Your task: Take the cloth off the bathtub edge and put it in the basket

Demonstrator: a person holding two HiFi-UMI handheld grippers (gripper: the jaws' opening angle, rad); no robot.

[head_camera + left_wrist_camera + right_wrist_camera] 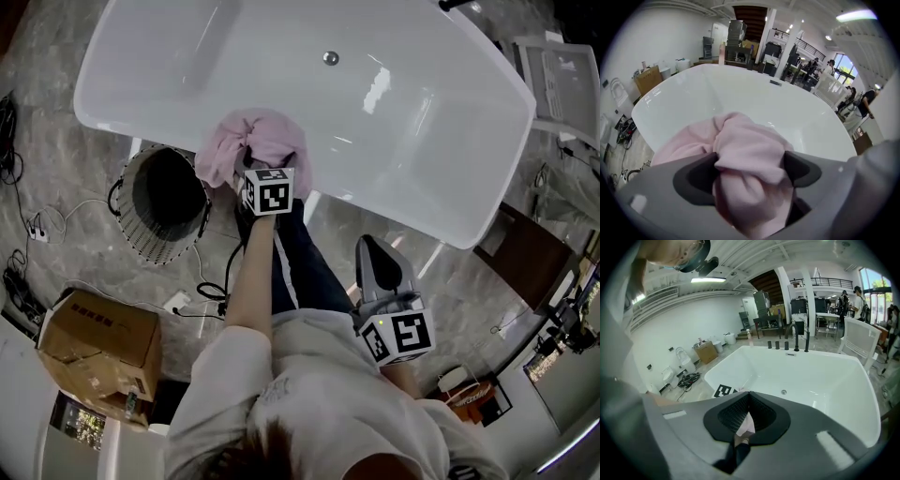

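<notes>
A crumpled pink cloth (253, 141) lies on the near edge of the white bathtub (394, 122). My left gripper (255, 171) is down on it with jaws spread wide. In the left gripper view the cloth (745, 154) bulges up between the two dark pads (696, 176), and it still rests on the tub (740, 89). A dark wire basket (131, 183) stands on the floor just left of the cloth. My right gripper (370, 248) hangs lower right, over the floor beside the person's leg, jaws together and empty (749, 397).
A cardboard box (98, 342) sits on the floor at lower left. Cables and a power strip (33, 230) lie left of the basket. A white chair (562, 80) stands past the tub's right end. Black taps (794, 341) rise at the tub's far rim.
</notes>
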